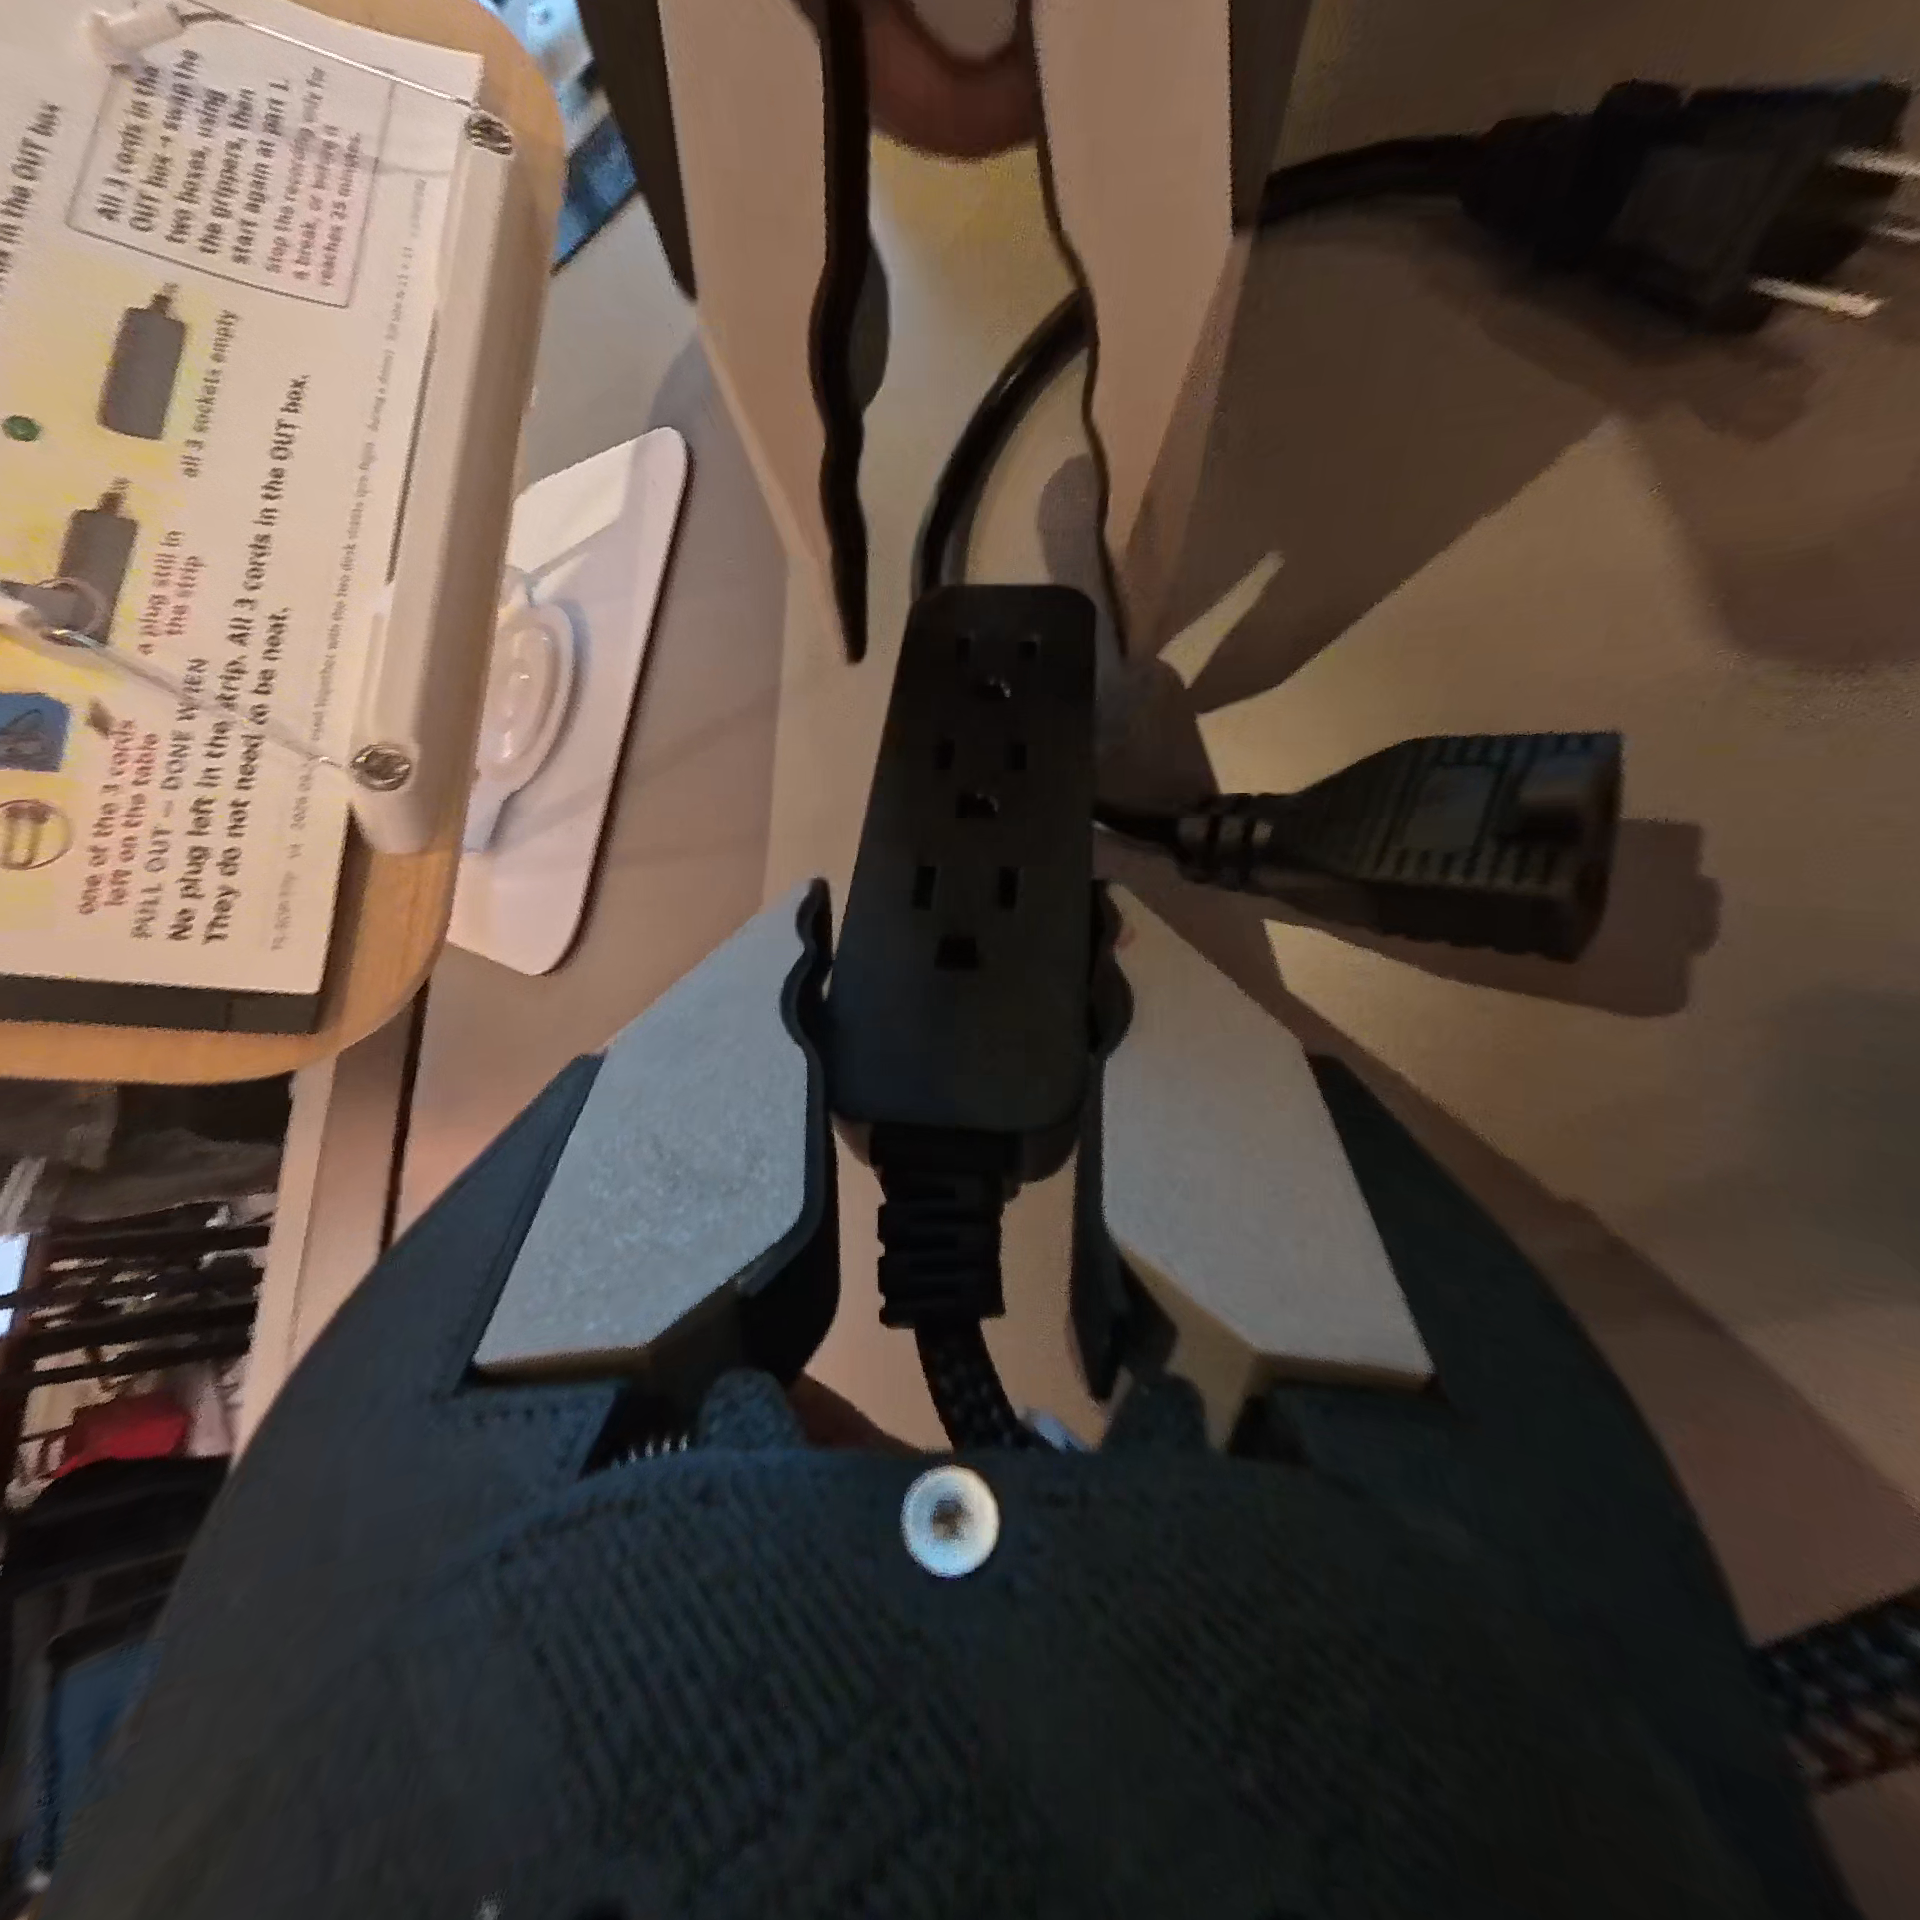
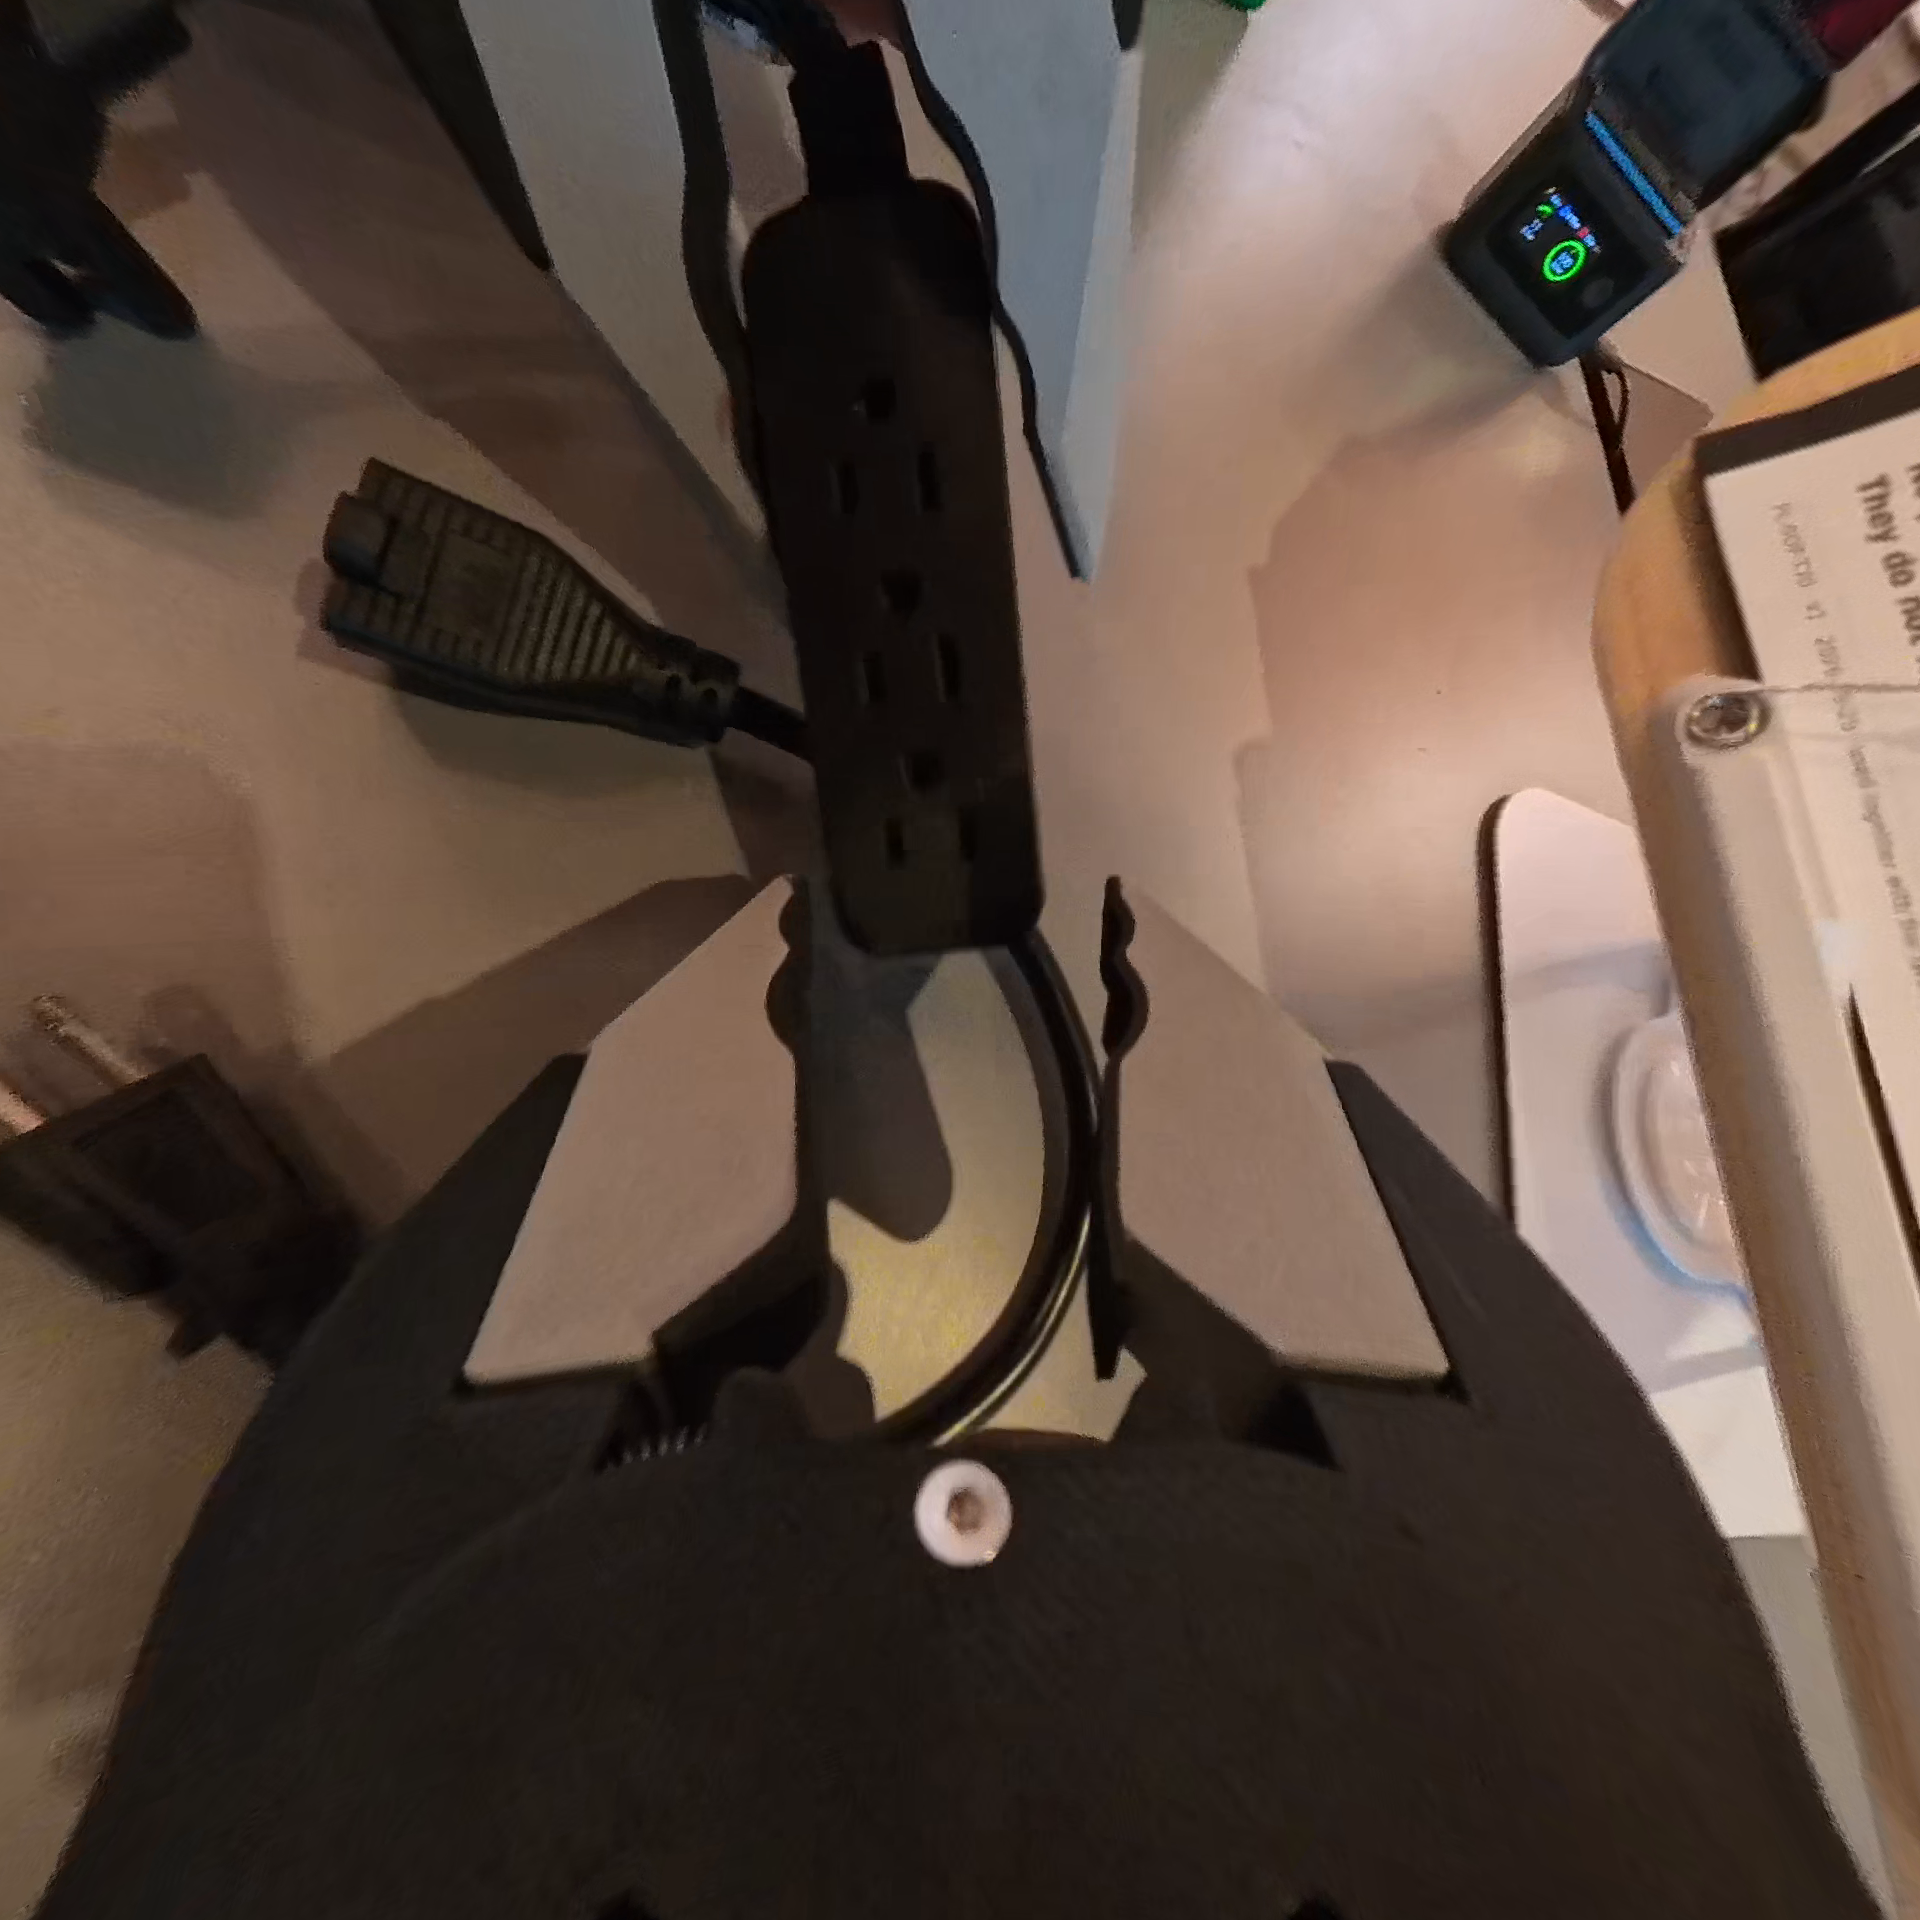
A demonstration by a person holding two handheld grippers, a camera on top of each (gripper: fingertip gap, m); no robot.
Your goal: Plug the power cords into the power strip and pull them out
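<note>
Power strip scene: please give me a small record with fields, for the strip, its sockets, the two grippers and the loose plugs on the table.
power strip: black, three sockets in a row
sockets: all three empty
left gripper: shut on the cord end of the strip, pads pressing both sides
right gripper: open at the far end of the strip, clear gap on its right finger
loose plugs: ribbed black connector beside the strip; pronged black plug farther off
surface: light table
</note>
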